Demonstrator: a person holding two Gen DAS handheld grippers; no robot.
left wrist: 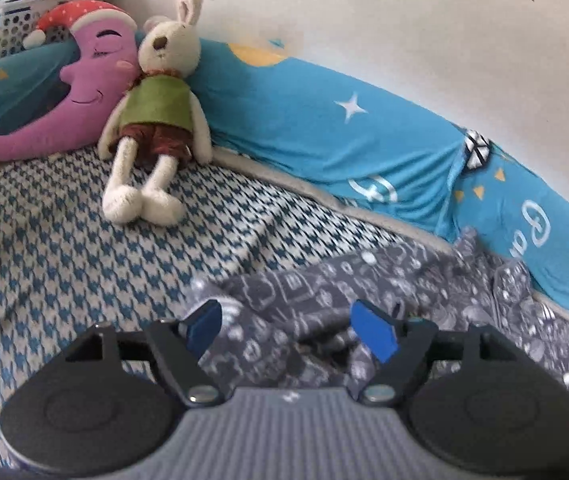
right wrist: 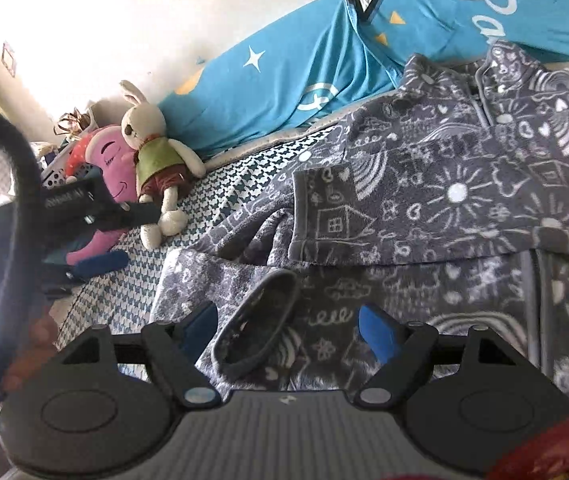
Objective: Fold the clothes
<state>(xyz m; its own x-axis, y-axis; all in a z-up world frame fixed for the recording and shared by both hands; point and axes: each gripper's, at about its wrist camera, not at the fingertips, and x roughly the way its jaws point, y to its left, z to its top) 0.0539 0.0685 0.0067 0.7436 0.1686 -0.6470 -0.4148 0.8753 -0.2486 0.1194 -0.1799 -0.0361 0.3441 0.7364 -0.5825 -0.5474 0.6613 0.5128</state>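
I see open checked bedspread point(left wrist: 64, 248) left of the grey fleece point(right wrist: 444, 184) | toy rabbit point(left wrist: 152, 120) and purple moon pillow point(left wrist: 84, 88) block the far left | blue bolster point(left wrist: 324, 128) walls the back edge.

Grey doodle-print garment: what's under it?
The grey doodle-print garment lies on the blue-and-white houndstooth bedcover, which shows at its left edge. Whatever lies beneath its middle is covered and cannot be seen.

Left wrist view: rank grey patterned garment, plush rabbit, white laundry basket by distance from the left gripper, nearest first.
1. Grey patterned garment, right at the open left gripper, between its fingers.
2. Plush rabbit, mid-bed, up left.
3. White laundry basket, far top-left corner, behind the toys.
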